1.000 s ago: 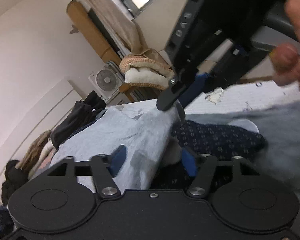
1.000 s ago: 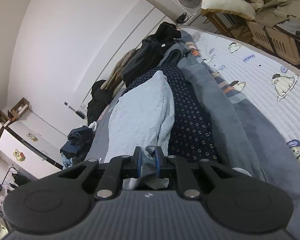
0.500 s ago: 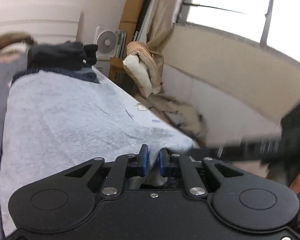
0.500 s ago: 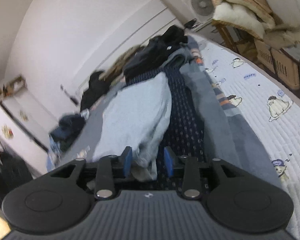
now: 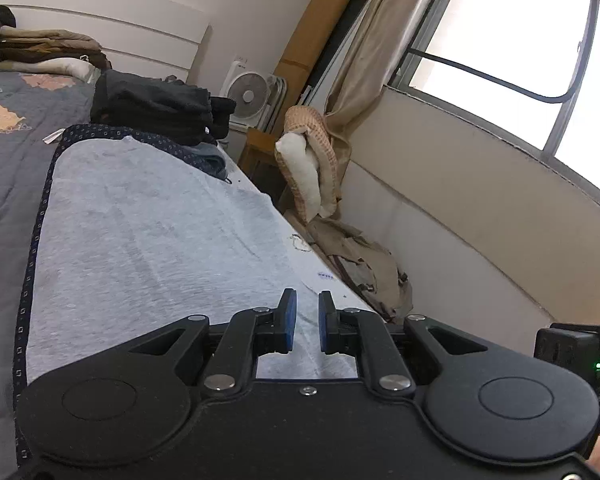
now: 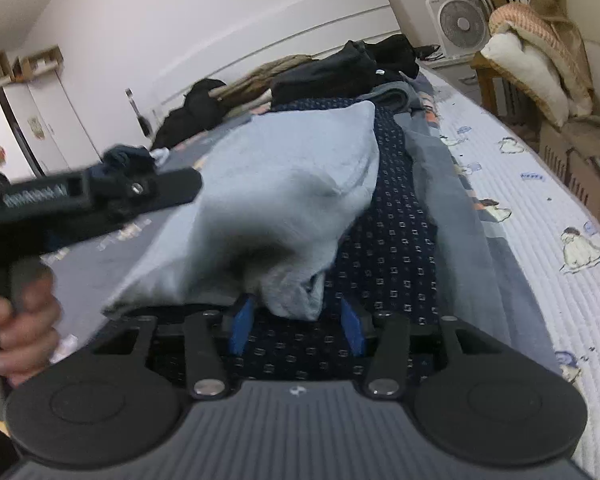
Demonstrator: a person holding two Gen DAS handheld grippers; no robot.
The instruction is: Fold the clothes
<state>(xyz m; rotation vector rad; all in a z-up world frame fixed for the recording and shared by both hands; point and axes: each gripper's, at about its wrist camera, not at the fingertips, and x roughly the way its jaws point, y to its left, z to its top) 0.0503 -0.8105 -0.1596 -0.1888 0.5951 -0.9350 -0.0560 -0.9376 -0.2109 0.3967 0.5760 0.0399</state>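
A light grey garment (image 5: 140, 240) lies spread over a navy patterned garment (image 6: 392, 232) on the bed; in the right wrist view the grey garment (image 6: 284, 196) is bunched and partly lifted. My left gripper (image 5: 303, 326) has its jaws a narrow gap apart, with grey fabric showing between and under the pads; I cannot tell whether they pinch it. It also shows at the left of the right wrist view (image 6: 100, 196), held by a hand. My right gripper (image 6: 298, 326) is open, with a hanging fold of the grey garment just ahead of its fingers.
Folded dark clothes (image 5: 156, 108) are stacked at the far end of the bed. A white fan (image 5: 246, 98), a chair with a cushion (image 5: 308, 168) and a heap of beige cloth (image 5: 360, 256) stand between bed and window wall. The white quilted cover (image 6: 548, 216) lies right.
My right gripper opened and let go of the grey garment. My left gripper, open a second ago, closed on the garment's edge, swung toward the window side, and its jaws now stand slightly wider.
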